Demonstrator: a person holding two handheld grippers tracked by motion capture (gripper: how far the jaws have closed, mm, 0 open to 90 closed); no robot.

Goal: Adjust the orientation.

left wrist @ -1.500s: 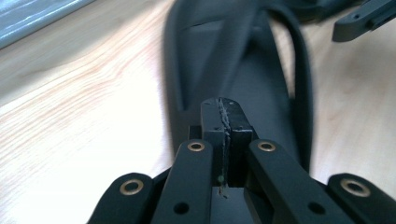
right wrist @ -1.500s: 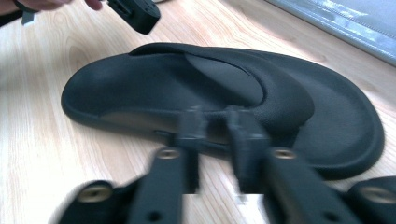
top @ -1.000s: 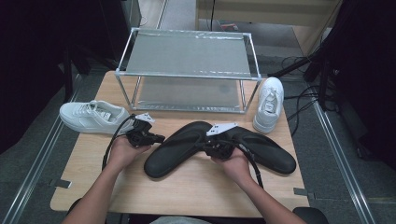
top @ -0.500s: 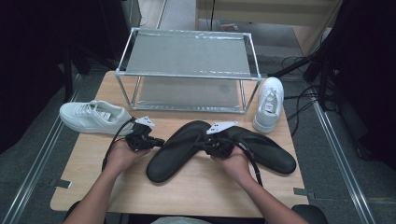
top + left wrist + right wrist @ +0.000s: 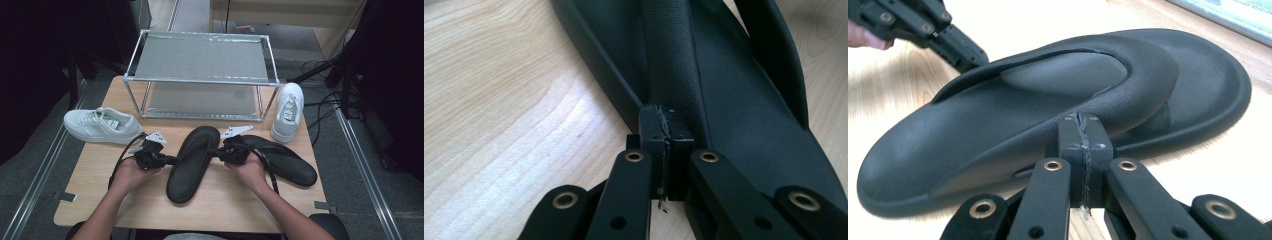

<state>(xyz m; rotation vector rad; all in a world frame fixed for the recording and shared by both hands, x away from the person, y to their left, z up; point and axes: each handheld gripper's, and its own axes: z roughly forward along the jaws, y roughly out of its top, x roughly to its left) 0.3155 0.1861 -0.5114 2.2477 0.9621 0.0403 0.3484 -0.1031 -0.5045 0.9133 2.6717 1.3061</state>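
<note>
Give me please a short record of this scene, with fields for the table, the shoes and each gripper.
table: wooden table with metal shelf rack at its far side
sneakers: left white sneaker beside the rack's left; right white sneaker beside its right
sandals: near black sandal between the grippers; far black sandal lying flat
left gripper: fingers together at the near sandal's edge
right gripper: fingers together at its strap

Second sandal point(image 5: 287, 160) partly behind right gripper point(image 5: 222, 152)

High view: fixed overhead, facing forward and down across the whole bench point(image 5: 100, 200). Left and right gripper views: mounted low, looking along own jaws, very close. Shared by all three: one black sandal point(image 5: 192, 155) point(image 5: 734, 100) point(image 5: 1048, 110).
</note>
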